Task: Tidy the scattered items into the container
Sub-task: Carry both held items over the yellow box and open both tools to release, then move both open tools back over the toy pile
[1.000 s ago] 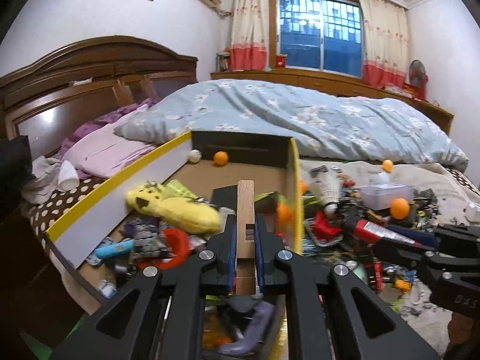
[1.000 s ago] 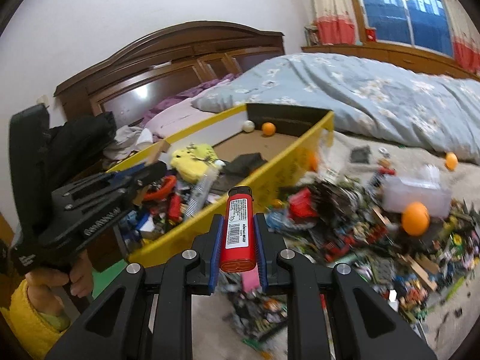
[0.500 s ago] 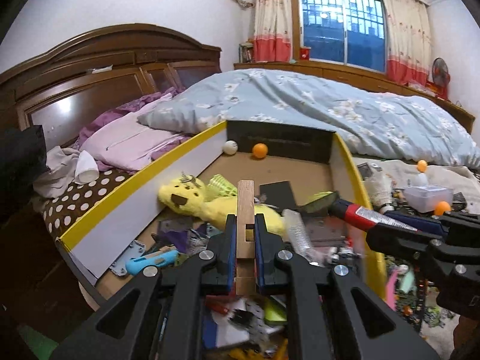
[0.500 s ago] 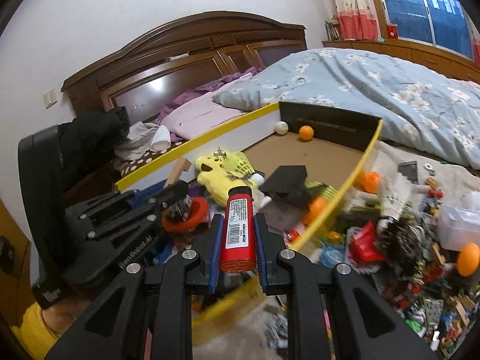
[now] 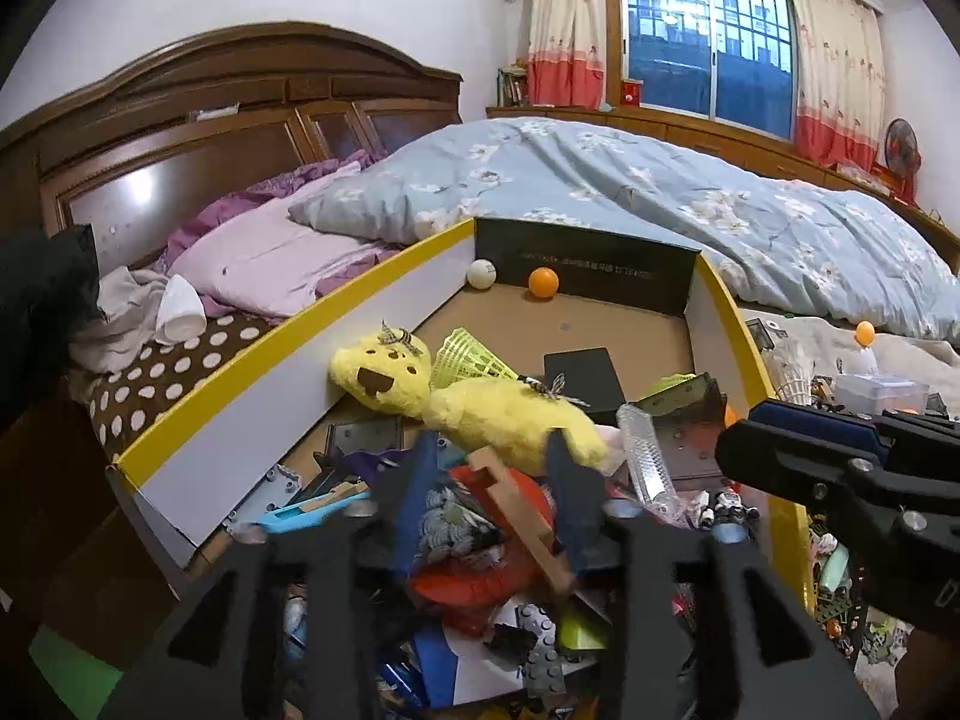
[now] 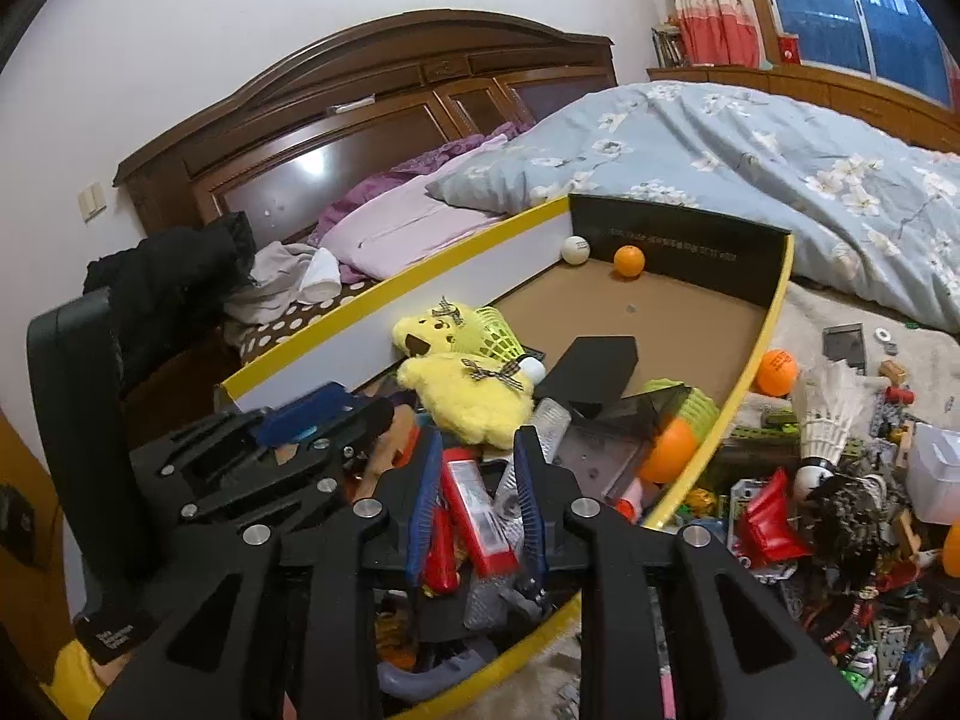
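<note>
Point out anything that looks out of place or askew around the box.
A wooden block tilts loose between the opening jaws of the left gripper over the box. A red tube leans the same way in the opening right gripper. Beside the box, a heap of small toys is still scattered across the bed.

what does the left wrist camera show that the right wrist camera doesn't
Left wrist only: the wooden block tilted loose between the left gripper's opening jaws, and the whole window.
Right wrist only: the red tube slanting between the right gripper's opening jaws, plus the white shuttlecock outside the box.
Both: the yellow-rimmed box with the yellow plush.
</note>
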A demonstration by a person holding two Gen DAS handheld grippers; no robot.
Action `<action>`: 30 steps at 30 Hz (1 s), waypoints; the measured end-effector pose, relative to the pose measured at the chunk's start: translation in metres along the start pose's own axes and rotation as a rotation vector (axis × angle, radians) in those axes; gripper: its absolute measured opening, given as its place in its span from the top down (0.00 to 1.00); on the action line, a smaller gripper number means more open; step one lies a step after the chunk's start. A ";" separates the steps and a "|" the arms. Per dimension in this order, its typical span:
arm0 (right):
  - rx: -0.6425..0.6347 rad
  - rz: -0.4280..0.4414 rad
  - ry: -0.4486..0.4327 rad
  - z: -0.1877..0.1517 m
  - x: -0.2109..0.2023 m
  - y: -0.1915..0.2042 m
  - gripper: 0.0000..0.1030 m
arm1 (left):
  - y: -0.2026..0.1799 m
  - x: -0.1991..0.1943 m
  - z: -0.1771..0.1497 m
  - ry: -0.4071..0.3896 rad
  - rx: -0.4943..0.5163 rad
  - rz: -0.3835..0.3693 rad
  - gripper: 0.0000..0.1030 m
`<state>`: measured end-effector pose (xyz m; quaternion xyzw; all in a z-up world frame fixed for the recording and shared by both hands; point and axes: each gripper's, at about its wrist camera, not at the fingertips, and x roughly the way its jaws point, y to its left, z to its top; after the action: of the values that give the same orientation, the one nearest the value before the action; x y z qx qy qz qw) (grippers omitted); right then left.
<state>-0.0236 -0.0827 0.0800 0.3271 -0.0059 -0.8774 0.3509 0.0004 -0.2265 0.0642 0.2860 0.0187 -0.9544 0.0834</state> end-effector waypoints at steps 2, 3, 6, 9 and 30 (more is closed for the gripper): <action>0.006 0.002 -0.008 -0.002 -0.008 -0.002 0.75 | -0.005 -0.005 0.000 -0.019 0.008 0.010 0.44; 0.010 -0.002 -0.011 -0.004 -0.012 -0.004 0.75 | -0.007 -0.008 0.001 -0.024 0.012 0.005 0.43; 0.019 -0.011 -0.017 -0.010 -0.026 -0.009 0.75 | -0.015 -0.016 0.003 -0.030 0.022 -0.016 0.40; 0.022 -0.023 -0.021 -0.017 -0.041 -0.013 0.75 | -0.025 -0.026 0.003 -0.042 0.034 -0.037 0.38; 0.122 -0.230 -0.027 -0.097 -0.150 -0.089 0.75 | -0.158 -0.069 -0.024 -0.003 0.146 -0.322 0.35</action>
<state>0.0595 0.0985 0.0680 0.3342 -0.0264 -0.9143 0.2274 0.0435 -0.0581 0.0805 0.2832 -0.0051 -0.9547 -0.0915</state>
